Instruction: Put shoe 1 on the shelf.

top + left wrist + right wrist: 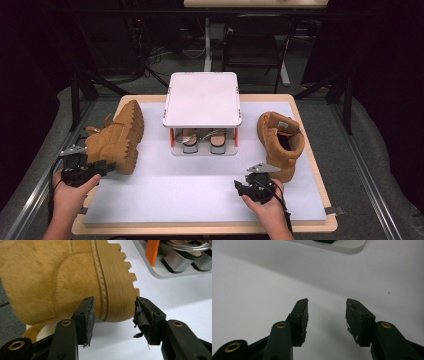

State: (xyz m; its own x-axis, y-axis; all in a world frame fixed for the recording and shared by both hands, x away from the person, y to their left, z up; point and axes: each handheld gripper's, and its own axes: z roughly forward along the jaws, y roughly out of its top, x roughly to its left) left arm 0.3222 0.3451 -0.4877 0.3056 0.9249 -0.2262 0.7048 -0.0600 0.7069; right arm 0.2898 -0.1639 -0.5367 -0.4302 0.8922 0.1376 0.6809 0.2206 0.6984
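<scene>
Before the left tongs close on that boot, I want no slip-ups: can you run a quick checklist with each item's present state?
1. Left tongs open: ok, jaws apart.
2. Tipped boot between the jaws: ok, its heel edge sits in the gap.
3. Pads pressing on it: not ok, a gap shows on the right side.
4. Right tongs free: ok, open over the white mat.
5. Second boot out of the way: ok, upright at the right.
6. Shoe rack clear of the tipped boot: ok.
</scene>
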